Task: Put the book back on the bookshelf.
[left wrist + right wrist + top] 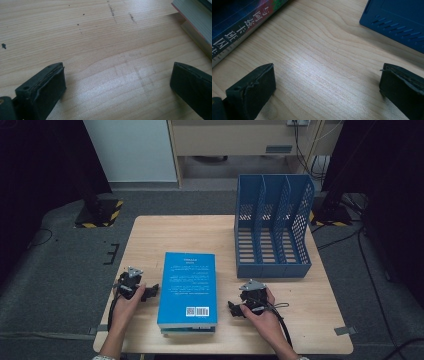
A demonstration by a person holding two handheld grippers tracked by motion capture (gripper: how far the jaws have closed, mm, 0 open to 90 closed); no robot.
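Note:
A stack of books with a blue cover on top (188,290) lies flat in the middle of the wooden table (175,232). My left gripper (148,292) rests just left of the stack, jaws wide open over bare wood (117,80); the books' page edges (197,22) show at the upper right of the left gripper view. My right gripper (235,309) sits to the right of the stack, also open with nothing between its jaws (327,82). A book spine with printed characters (239,30) runs along the upper left of the right gripper view.
A blue three-slot file holder (272,227) stands at the back right of the table; its base (397,20) appears at the upper right of the right gripper view. Black stands (97,212) flank the table on the grey floor.

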